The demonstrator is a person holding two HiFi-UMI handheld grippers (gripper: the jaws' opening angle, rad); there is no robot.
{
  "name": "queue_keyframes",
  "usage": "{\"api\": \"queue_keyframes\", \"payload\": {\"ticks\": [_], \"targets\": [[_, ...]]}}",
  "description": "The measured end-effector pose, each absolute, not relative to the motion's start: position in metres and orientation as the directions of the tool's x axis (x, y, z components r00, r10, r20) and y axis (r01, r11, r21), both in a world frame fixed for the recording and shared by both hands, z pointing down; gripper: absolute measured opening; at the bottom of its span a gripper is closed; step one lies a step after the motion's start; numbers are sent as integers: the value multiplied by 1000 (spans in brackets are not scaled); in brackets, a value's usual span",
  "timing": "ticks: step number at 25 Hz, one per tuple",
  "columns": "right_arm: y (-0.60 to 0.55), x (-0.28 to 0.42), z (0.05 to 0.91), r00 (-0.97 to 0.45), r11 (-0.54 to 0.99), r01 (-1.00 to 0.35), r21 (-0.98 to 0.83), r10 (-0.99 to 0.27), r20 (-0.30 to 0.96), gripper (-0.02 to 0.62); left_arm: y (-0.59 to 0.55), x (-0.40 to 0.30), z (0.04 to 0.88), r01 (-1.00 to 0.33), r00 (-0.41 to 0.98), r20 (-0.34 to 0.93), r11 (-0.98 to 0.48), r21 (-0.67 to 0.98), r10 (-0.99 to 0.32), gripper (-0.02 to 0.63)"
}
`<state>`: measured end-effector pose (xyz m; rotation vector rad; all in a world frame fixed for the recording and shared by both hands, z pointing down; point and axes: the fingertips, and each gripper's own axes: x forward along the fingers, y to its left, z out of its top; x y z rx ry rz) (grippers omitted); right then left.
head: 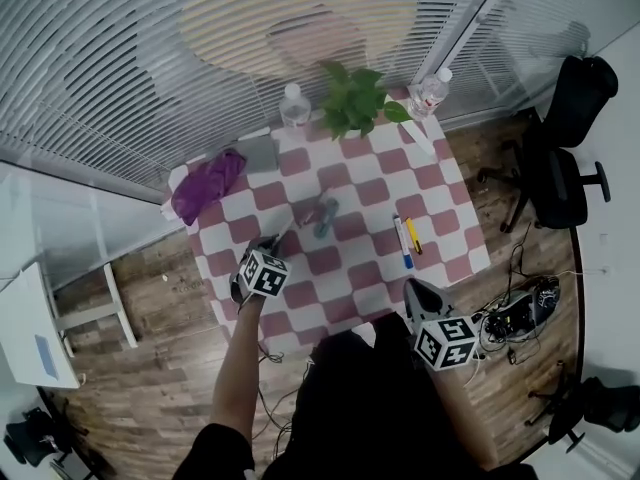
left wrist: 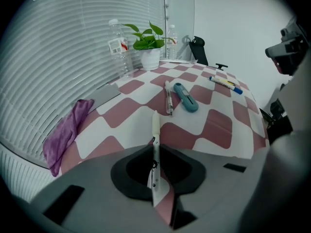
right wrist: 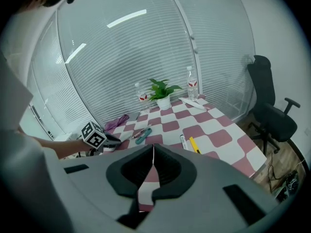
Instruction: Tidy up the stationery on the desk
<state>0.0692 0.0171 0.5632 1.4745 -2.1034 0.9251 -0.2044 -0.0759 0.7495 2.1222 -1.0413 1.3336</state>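
Now grips a white pen (left wrist: 155, 125) lengthwise in the left claw (left wrist: 156, 168), teal cutter (left wrist: 186, 97) straight ahead; right claw (right wrist: 152, 159) closed, empty, farther.

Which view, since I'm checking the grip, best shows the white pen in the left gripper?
The left gripper view: the white pen stands upright, clamped by the left gripper, whose jaws are shut on it. The head view shows only a thin sliver; in the right gripper view it is too small to make out.

A pink-and-white checked tablecloth (head: 445, 236), purple cloth (head: 207, 184) at upper left, white pen (left wrist: 155, 130), seemingly teal cutter (head: 326, 218) mid-frame, green plant (head: 352, 98) above.
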Motion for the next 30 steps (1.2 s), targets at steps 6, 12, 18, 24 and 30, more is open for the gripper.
{"api": "queue_keyframes", "payload": {"ticks": [6,12,18,24,30], "targets": [[14,76,562,-382,250,-923,-292,-663,643,26,-65,-187,732,-835,321,880,-543,90,-349,64],[8,80,565,-432,295,-902,-317,-635,640,26,-47,-148,682,-907,399,805,-320,275,-439,64],[0,85,565,-506,370,-862,-346,-588,631,26,-31,-88,649,-879,472,739,-184,441,-481,64],[-7,105,570,-547,451,-829,-329,-539,641,28,-30,-29,644,-847,493,701,-100,522,-515,64],[-7,139,579,-557,480,-815,-324,-497,665,28,-27,23,665,-822,479,707,16,569,-521,64]]}}
